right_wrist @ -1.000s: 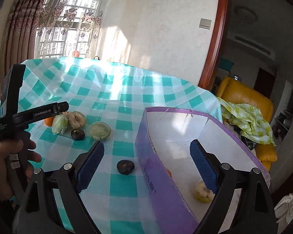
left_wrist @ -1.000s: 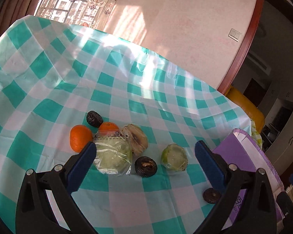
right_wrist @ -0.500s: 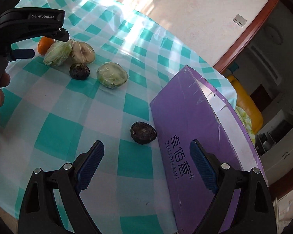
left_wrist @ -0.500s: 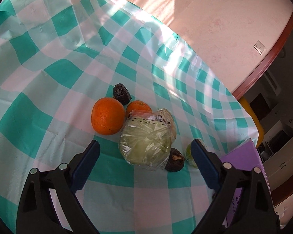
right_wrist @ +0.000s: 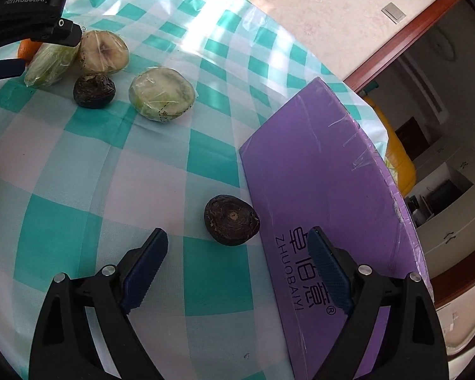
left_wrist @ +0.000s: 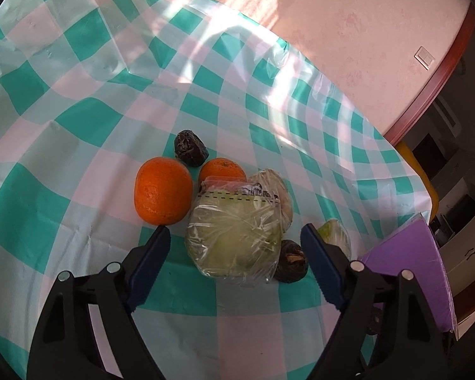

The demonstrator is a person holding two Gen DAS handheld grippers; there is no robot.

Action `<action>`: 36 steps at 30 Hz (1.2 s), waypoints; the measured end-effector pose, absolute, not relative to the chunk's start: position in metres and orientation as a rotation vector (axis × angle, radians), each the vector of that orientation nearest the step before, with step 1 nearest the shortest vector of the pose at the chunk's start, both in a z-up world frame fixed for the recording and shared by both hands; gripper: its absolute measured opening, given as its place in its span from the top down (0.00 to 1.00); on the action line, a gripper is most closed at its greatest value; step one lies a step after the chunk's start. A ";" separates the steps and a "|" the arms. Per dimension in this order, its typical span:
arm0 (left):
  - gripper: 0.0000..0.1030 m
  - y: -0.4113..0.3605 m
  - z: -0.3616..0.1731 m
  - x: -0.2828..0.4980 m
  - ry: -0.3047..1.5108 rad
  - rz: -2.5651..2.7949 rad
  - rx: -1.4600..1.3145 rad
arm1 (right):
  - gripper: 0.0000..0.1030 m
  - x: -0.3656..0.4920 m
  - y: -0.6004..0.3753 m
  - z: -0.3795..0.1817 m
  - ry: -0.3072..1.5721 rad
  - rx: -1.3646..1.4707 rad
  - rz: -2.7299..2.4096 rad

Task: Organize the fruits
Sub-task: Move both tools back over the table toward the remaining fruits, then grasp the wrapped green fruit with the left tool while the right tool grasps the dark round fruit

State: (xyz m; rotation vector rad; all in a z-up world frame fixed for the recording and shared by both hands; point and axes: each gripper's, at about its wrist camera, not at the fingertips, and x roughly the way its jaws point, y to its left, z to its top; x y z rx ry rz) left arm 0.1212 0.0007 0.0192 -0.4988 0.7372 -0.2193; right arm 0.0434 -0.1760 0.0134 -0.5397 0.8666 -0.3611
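My left gripper (left_wrist: 235, 230) hangs low over a cluster of fruit on the checked table. Its jaws are closing around a green fruit wrapped in plastic (left_wrist: 234, 240), and the pads stand clear of it. Beside that fruit lie a big orange (left_wrist: 163, 199), a small orange (left_wrist: 222, 171), a pale wrapped fruit (left_wrist: 283, 190) and two dark wrinkled fruits (left_wrist: 190, 148) (left_wrist: 291, 261). My right gripper (right_wrist: 237, 233) is open. A third dark fruit (right_wrist: 231, 220) lies just ahead of its fingertips, against the purple box (right_wrist: 326, 171).
Another wrapped green fruit (right_wrist: 161, 95) lies between the cluster and the box. The box wall rises close by my right gripper's right finger. The tablecloth (left_wrist: 79, 117) drops off at the far edge, with a yellow armchair (right_wrist: 402, 164) and a wall beyond it.
Both grippers have sunk toward the table. The left closed in on the wrapped green fruit and its jaws narrowed. The right swung from over the box's inside to the dark fruit beside it.
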 end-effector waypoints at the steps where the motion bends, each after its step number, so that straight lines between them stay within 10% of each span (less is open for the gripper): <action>1: 0.19 0.000 0.019 0.122 0.737 -0.217 -0.493 | 0.18 0.046 -0.178 0.014 0.872 -0.521 -0.357; 25: 0.40 -0.004 0.014 0.127 0.780 -0.206 -0.468 | 0.61 0.070 -0.208 0.015 0.940 -0.081 -0.326; 36: 0.40 -0.005 0.015 0.118 0.774 -0.217 -0.449 | 0.61 0.060 -0.208 0.016 0.895 -0.040 -0.238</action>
